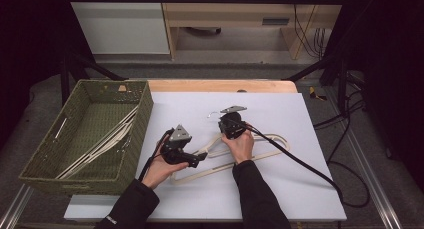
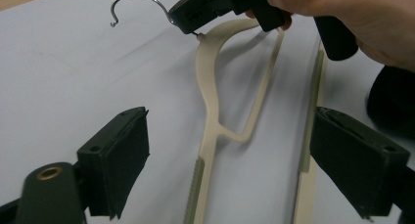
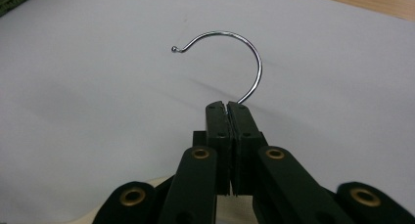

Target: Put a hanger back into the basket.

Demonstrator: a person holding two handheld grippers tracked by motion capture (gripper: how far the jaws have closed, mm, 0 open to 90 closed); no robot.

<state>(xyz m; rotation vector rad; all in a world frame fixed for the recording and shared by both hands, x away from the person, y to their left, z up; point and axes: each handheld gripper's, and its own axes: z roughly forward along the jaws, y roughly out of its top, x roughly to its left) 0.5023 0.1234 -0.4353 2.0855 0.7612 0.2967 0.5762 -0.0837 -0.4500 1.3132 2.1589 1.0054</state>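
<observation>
A green woven basket [image 1: 50,154] stands at the table's 9 o'clock edge, half off the white sheet [image 1: 300,189]. Several cream hangers [image 1: 102,144] lie inside it, slanting along its right wall.

Just right of the basket, at about 7 o'clock of the sheet's centre, is the left gripper [image 1: 199,158], held in the person's left hand [image 1: 159,171]. Its jaws stand released, wide apart, pads touching nothing. In the left gripper view the near arm of a cream hanger [image 2: 210,111] lies on the sheet between the two pads [image 2: 125,155], clear of both.

The cream hanger rests flat on the sheet near its centre, its body spreading toward 4 o'clock and its metal hook [image 1: 214,114] pointing toward 11 o'clock.

The right gripper [image 1: 231,123], held in the right hand [image 1: 241,145], sits at the hanger's neck. In the right gripper view its jaws are clenched on the hook's wire stem [image 3: 252,89], pads pressed together around it, with the curved hook rising free above the tips. A black cable [image 1: 300,164] trails from this gripper toward 4 o'clock, off the sheet.
</observation>
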